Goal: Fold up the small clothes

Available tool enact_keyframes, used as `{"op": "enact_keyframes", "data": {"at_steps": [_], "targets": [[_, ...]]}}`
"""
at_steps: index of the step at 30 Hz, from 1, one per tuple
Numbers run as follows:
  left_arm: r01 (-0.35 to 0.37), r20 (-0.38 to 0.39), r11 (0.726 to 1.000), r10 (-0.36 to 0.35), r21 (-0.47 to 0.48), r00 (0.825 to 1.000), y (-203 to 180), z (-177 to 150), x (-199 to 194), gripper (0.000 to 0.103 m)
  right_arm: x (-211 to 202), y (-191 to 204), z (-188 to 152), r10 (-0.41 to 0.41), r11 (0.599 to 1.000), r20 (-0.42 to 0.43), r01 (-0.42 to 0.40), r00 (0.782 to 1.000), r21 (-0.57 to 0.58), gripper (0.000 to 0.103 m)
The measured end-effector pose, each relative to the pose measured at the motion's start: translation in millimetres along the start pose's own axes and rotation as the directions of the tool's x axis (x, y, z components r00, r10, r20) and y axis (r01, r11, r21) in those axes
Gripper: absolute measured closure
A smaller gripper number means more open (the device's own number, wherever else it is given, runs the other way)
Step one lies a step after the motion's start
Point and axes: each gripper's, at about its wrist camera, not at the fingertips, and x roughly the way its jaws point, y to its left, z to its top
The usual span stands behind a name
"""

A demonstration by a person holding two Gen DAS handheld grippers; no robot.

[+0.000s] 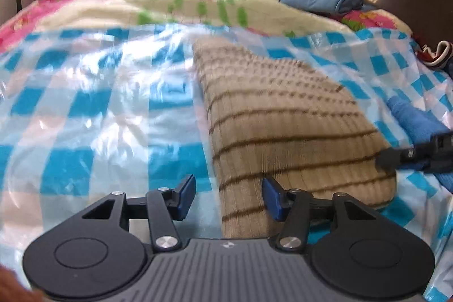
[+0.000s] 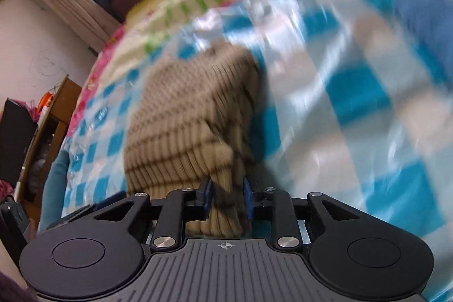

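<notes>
A bed under a checked plastic sheet is seen; the ribbed beige garment lies there, soft, light, best pinched at an edge. Right gripper is clamped on its near fold; left gripper is held apart over its corner.

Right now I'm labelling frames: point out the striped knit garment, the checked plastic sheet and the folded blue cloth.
striped knit garment (image 1: 283, 126): left wrist view, middle of the knit.
checked plastic sheet (image 1: 85, 104): left wrist view, bare checks left of it.
folded blue cloth (image 1: 320, 0): left wrist view, its top.
</notes>
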Motion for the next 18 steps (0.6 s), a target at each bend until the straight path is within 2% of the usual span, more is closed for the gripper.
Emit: {"op": "enact_keyframes", "data": {"at_steps": [4,7,9,11,13,15,18], "targets": [[0.014,0.075,1.000,-0.015,0.011,0.997,-6.0,19.8,-5.3,0.046,-4.5,21.8,21.3,-0.033,0.996,0.125,0.042,0.992,-0.077,0.078],[0.009,0.090,1.000,-0.011,0.021,0.996,-10.9,38.6,11.4,0.046,22.4,35.3,44.2,-0.025,0.991,0.152,0.045,0.988,-0.127,0.078],[-0.001,0.089,1.000,-0.001,0.029,0.996,-12.9,49.4,28.3,0.046,45.2,41.5,58.1,-0.048,0.984,0.157,0.073,0.987,-0.162,0.079],[-0.010,0.055,1.000,0.010,0.012,0.998,-10.3,56.9,46.7,0.045,72.0,42.1,69.1,-0.137,0.966,0.160,0.167,0.978,-0.197,0.080],[-0.010,0.026,1.000,0.011,-0.012,1.000,-5.0,59.7,61.5,0.042,95.8,35.4,76.4,-0.158,0.967,0.120,0.178,0.980,-0.180,0.081],[-0.022,0.023,1.000,0.023,-0.020,0.999,-1.9,60.1,67.1,0.033,106.5,31.0,79.0,-0.169,0.966,0.120,0.188,0.978,-0.176,0.081],[-0.024,0.025,0.999,0.025,-0.039,0.999,0.1,57.1,62.4,0.032,107.0,34.7,81.5,-0.181,0.963,0.110,0.199,0.977,-0.183,0.081]]}}
